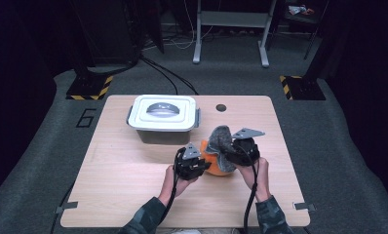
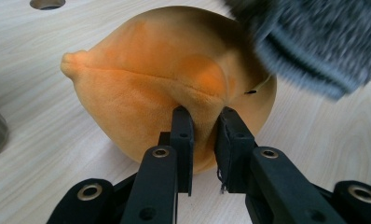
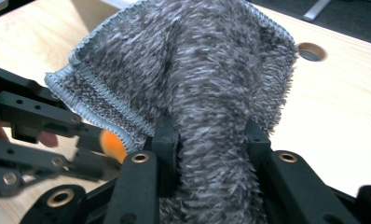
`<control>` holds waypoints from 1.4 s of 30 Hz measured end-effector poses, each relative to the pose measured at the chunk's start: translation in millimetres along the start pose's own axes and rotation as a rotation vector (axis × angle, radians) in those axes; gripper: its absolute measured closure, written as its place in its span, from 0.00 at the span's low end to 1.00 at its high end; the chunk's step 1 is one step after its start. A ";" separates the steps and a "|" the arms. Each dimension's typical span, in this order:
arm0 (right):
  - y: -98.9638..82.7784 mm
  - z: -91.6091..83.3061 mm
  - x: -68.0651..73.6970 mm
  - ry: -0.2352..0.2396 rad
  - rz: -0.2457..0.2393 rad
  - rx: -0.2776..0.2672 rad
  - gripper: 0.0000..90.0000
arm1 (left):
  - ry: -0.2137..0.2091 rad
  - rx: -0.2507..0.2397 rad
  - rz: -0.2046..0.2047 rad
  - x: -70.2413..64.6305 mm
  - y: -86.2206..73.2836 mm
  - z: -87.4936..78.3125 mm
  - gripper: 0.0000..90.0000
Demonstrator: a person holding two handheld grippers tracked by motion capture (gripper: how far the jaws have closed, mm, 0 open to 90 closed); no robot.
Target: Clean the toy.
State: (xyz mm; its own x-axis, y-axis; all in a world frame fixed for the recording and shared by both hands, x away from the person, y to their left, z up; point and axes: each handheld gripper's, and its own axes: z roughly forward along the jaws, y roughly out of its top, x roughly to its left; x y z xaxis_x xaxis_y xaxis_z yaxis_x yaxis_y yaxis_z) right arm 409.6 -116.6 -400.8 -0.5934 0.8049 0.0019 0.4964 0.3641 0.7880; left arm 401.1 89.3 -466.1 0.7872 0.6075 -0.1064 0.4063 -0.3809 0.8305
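Wooden table (image 1: 133,195), person's side at 6 o'clock. Lidded grey-and-white bin (image 1: 164,117) at 11 o'clock from the toy, lid on, untouched. Orange plush toy (image 2: 165,88) near table centre, resting on the wood, partly under a grey fuzzy cloth (image 3: 207,70) at its 1 o'clock. Left gripper (image 2: 203,140) pinching a fold of the plush. Right gripper (image 3: 211,149) clamped on the cloth, bunched and raised. Cloth judged mostly off the toy, not yet fully clear; separation underway.
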 end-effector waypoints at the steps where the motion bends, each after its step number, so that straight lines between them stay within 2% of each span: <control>1: 1.9 4.1 3.4 0.002 -0.012 0.009 0.72 | 0.002 -0.003 0.000 -1.0 0.2 0.1 0.86; 3: 3.5 14.5 7.6 0.011 -0.039 0.035 0.71 | 0.006 0.001 0.012 -2.9 1.0 0.1 0.86; 5: 2.0 23.7 10.1 -0.003 -0.054 0.053 0.70 | 0.014 0.015 0.028 -2.8 1.1 0.4 0.86; 10: -0.2 31.7 5.1 0.026 -0.017 0.076 0.62 | 0.022 0.010 0.023 -2.9 -0.8 1.6 0.86; 14: -1.0 32.7 4.0 0.036 -0.027 0.068 0.66 | 0.022 0.008 0.014 -1.4 -1.6 2.2 0.86; 16: -1.7 31.7 3.8 0.027 -0.060 0.065 0.69 | 0.024 0.008 0.005 -1.0 -1.8 2.0 0.86; 19: -3.5 28.9 5.3 0.015 -0.043 0.054 0.71 | 0.021 0.008 -0.001 -0.5 -2.3 1.9 0.86; 23: -6.2 24.5 1.4 0.002 -0.053 0.047 0.71 | 0.021 0.004 -0.005 -0.5 -2.5 2.0 0.86; 30: -15.7 16.8 -12.3 -0.033 -0.024 0.050 0.71 | 0.022 -0.002 -0.012 0.8 -3.2 2.1 0.86; 33: -20.9 14.2 -17.4 -0.045 0.013 0.054 0.70 | 0.020 -0.001 -0.019 1.3 -3.7 2.0 0.86; 34: -23.2 13.3 -20.5 -0.047 0.006 0.055 0.70 | 0.020 -0.002 -0.019 1.6 -3.9 1.9 0.86; 39: -32.3 9.5 -30.7 -0.057 0.035 0.052 0.70 | 0.021 0.001 -0.012 2.3 -4.1 1.6 0.86; 42: -37.9 7.8 -37.1 -0.085 0.053 0.059 0.70 | 0.021 0.004 -0.020 3.2 -4.6 1.2 0.85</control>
State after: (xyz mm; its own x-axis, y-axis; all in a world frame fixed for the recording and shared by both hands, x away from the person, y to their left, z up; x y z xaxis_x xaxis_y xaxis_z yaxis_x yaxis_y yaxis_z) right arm 417.8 -156.6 -435.5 -0.5106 0.8598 -0.0115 0.5638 0.3448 0.7505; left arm 402.3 92.2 -470.9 0.7692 0.6293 -0.1113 0.4234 -0.3713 0.8264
